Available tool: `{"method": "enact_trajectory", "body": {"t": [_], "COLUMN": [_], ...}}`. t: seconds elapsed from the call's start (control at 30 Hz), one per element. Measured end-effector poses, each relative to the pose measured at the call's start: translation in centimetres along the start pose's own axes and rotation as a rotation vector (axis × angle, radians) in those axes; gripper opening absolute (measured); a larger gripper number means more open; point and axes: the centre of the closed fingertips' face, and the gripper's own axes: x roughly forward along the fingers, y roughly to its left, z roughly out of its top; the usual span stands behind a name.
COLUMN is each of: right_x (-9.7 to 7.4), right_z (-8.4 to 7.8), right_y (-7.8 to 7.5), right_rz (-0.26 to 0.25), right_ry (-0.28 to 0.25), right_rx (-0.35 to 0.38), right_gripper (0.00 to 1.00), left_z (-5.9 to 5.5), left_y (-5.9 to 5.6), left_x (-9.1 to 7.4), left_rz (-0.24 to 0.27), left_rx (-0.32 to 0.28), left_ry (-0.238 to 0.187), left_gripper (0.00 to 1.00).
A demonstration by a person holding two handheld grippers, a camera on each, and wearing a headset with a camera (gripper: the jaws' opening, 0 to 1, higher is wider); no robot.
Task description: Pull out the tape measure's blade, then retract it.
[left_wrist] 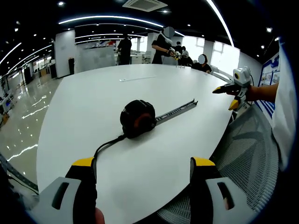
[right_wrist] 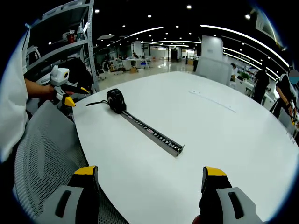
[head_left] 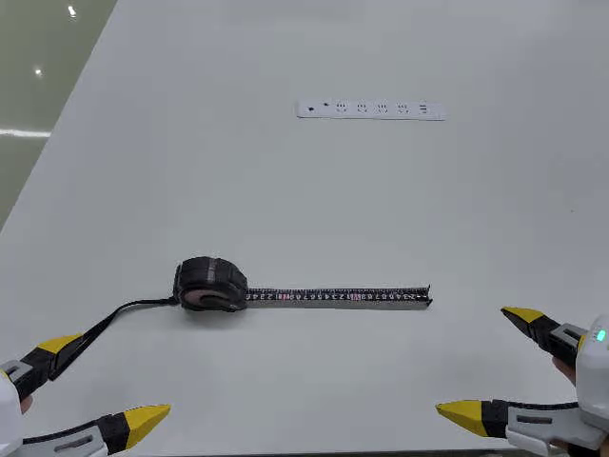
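On the white table (head_left: 285,190), near edge: left gripper (head_left: 105,379) and right gripper (head_left: 487,362), both wide open, empty. Between them, black tape measure (head_left: 210,284), blade (head_left: 338,297) lying extended rightward. Far side: white power strip (head_left: 370,109). Black strap (head_left: 114,319) trails left, ending just beside the left gripper.

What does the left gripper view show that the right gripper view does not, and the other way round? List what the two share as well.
Left gripper view, not the right: a ceiling vent overhead.
Right gripper view, not the left: a metal shelf rack with items on it.
Shared: the tape measure lying on the white table, its blade pulled out flat, its black strap, a power strip farther along the table, a mesh chair, and the left gripper and right gripper, both open and clear of the tape measure.
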Motion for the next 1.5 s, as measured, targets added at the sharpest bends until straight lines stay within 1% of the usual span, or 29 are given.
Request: {"method": "enact_trajectory", "body": {"t": [0.3, 0.5, 0.63, 0.87, 0.97, 1.07, 1.23, 1.27, 1.33, 1.5], "right_x": [0.1, 0.1, 0.1, 0.3, 0.4, 0.6, 0.8, 0.8, 0.8, 0.9], "right_z": [-0.2, -0.3, -0.4, -0.3, -0.1, -0.1, -0.2, -0.2, -0.2, 0.0], "right_y": [0.1, 0.0, 0.0, 0.0, 0.0, 0.0, -0.2, -0.2, -0.2, -0.4], "right_rz": [0.001, 0.0, 0.001, 0.003, 0.005, 0.009, 0.011, 0.011, 0.013, 0.01], "right_ry": [0.003, 0.002, 0.003, 0.004, 0.0, -0.001, 0.0, 0.001, 0.002, -0.001], "right_rx": [0.0, 0.002, 0.005, 0.003, 0.005, 0.006, 0.006, 0.005, 0.005, 0.003], "right_gripper": [0.9, 0.9, 0.9, 0.9, 0.9, 0.9, 0.9, 0.9, 0.9, 0.9], "left_z": [0.3, 0.0, 0.1, 0.5, 0.4, 0.4, 0.8, 0.9, 1.0, 1.5], "left_y": [0.0, -0.1, -0.2, -0.4, -0.5, -0.7, -0.8, -1.0, -1.3, -1.7], "left_x": [0.1, 0.0, 0.1, 0.4, 0.6, 1.0, 1.7, 1.8, 2.1, 2.9], "left_rz": [-0.001, 0.0, -0.001, -0.007, -0.015, -0.012, -0.004, -0.01, -0.012, -0.013], "left_rx": [-0.007, -0.016, -0.021, -0.02, -0.019, -0.017, -0.035, -0.041, -0.037, -0.039], "left_ry": [-0.01, -0.005, -0.006, -0.011, -0.003, 0.006, -0.002, -0.003, -0.005, -0.005], "left_gripper": [0.79, 0.8, 0.8, 0.8, 0.79, 0.79, 0.8, 0.8, 0.81, 0.81]}}
